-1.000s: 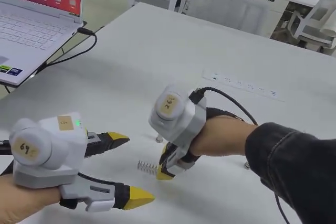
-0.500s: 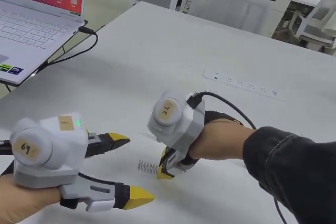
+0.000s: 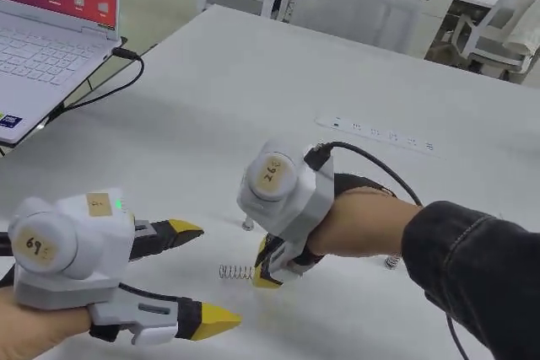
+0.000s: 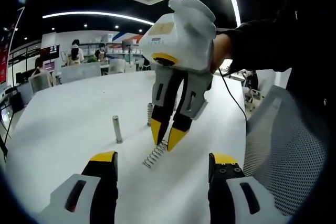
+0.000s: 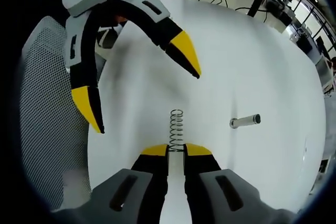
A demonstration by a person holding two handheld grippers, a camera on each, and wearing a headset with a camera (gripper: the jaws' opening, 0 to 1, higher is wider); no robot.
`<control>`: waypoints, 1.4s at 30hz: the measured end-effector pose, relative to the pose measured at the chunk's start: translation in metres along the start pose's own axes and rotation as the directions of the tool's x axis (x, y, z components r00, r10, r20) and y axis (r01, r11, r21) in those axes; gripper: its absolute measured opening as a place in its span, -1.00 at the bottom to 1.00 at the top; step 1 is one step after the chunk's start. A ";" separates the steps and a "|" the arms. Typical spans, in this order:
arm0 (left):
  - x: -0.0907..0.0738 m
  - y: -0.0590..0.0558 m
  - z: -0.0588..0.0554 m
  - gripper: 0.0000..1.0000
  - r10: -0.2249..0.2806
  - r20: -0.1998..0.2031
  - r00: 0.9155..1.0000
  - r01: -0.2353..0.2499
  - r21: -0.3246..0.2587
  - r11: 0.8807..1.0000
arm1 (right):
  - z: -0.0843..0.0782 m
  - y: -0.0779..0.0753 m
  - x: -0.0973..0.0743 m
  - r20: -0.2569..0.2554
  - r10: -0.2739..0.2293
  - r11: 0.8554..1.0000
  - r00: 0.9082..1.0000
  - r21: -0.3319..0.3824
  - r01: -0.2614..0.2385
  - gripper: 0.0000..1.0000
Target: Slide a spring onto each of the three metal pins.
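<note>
1. Your right gripper point(image 3: 268, 269) has its jaws drawn almost together, clamped on one end of the spring point(image 3: 236, 272). Its yellow tips point down at the white table point(image 3: 253, 82).
2. The spring lies flat on the table and reaches left from those tips. In the right gripper view it point(image 5: 176, 124) runs straight ahead out of the narrow gap between the jaws of that gripper point(image 5: 176, 151).
3. A bare metal pin point(image 3: 247, 225) stands upright just beyond the spring, on its far side and apart from it. In the left gripper view the pin point(image 4: 117, 129) stands left of the spring point(image 4: 156, 153).
4. Your left gripper point(image 3: 202, 274) sits at the near left with its jaws wide apart, gripping nothing, and faces the spring and the right gripper point(image 4: 165, 139).
5. Farther out, a laptop point(image 3: 42, 48) stands at the far left with a black cable point(image 3: 93, 94) plugged into it. A white power strip point(image 3: 375, 134) lies on the table at the far right.
</note>
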State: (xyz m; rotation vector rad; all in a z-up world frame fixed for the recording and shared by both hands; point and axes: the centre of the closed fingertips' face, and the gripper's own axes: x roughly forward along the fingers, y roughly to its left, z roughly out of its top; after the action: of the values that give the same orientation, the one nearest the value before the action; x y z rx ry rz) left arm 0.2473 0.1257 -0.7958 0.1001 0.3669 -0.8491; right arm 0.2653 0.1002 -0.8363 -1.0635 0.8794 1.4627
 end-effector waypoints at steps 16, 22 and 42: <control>0.013 -0.021 0.008 -0.17 -0.106 -0.028 0.994 0.108 0.085 0.990 | -0.007 0.028 -0.037 0.023 0.049 0.999 0.999 -0.005 -0.049 -0.84; 0.017 -0.025 0.011 -0.35 -0.137 -0.031 0.990 0.140 0.113 0.984 | -0.007 0.033 -0.046 0.024 0.052 0.998 0.998 -0.019 -0.052 -0.84; 0.020 -0.037 0.014 -0.87 -0.201 -0.037 0.979 0.204 0.161 0.966 | -0.006 0.039 -0.051 0.018 0.069 0.996 0.997 -0.050 -0.068 -0.84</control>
State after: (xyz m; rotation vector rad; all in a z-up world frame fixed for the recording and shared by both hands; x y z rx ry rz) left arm 0.2353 0.0835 -0.7875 0.2276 0.3296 -1.0813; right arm 0.2289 0.0717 -0.7909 -1.0626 0.8777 1.5562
